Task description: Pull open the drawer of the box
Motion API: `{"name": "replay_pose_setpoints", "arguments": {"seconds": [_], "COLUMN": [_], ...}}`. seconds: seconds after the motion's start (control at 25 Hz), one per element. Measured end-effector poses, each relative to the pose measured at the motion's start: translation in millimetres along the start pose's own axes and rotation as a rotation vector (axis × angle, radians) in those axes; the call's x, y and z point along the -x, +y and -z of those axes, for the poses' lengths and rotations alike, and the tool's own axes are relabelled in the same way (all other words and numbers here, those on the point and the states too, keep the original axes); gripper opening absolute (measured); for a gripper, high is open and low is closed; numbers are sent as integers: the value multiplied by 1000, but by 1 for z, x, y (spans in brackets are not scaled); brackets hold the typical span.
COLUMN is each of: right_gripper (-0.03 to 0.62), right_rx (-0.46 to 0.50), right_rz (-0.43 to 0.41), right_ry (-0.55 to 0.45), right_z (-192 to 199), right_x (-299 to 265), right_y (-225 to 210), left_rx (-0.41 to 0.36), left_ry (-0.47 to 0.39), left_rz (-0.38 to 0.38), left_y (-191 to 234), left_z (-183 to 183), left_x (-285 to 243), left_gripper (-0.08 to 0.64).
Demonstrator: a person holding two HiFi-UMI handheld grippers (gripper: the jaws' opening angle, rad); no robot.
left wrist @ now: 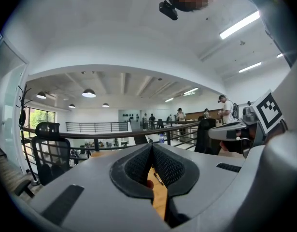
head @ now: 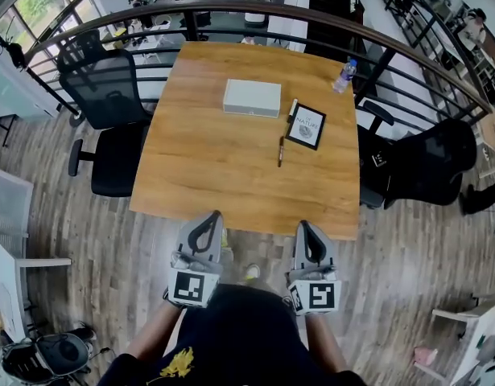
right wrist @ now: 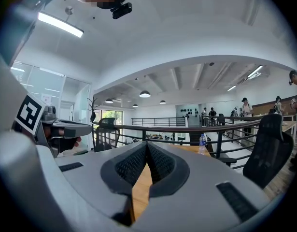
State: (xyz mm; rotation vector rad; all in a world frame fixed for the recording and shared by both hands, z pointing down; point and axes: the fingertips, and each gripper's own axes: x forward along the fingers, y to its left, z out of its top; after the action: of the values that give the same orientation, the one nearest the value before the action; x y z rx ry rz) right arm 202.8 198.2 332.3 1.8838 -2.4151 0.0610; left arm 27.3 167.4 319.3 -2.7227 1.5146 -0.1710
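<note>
While both pairs of jaws are clenched on nothing, the left hand-held gripper [head: 207, 219] and right hand-held gripper [head: 306, 227] hang at the counter's [head: 215, 167] six-o'clock edge. The white box [head: 252, 98] lies toward twelve o'clock, untouched, no drawer showing pulled out. By my judgement, reaching, gripping and pulling all remain.

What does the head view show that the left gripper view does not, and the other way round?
Only the head view: the white box and the book lying on the table.
Only the left gripper view: the ceiling with its lamps.
Both: the table, the railing, the bottle, a black chair, the left tool and the right tool.
</note>
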Motion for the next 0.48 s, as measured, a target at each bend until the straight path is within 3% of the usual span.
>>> {"name": "replay_pose_setpoints", "arguments": {"seconds": [0.48], "right_gripper": [-6], "right_rx": [17], "right_rz": [99], "right_ry": [1], "right_z": [-32], "right_x": [-129], "right_y": [14], "left_rx": [3], "left_ry": [-52], "left_rz": [52], "left_y": [123], "left_z": [-18], "left_x": [-87], "left_gripper": [17]}}
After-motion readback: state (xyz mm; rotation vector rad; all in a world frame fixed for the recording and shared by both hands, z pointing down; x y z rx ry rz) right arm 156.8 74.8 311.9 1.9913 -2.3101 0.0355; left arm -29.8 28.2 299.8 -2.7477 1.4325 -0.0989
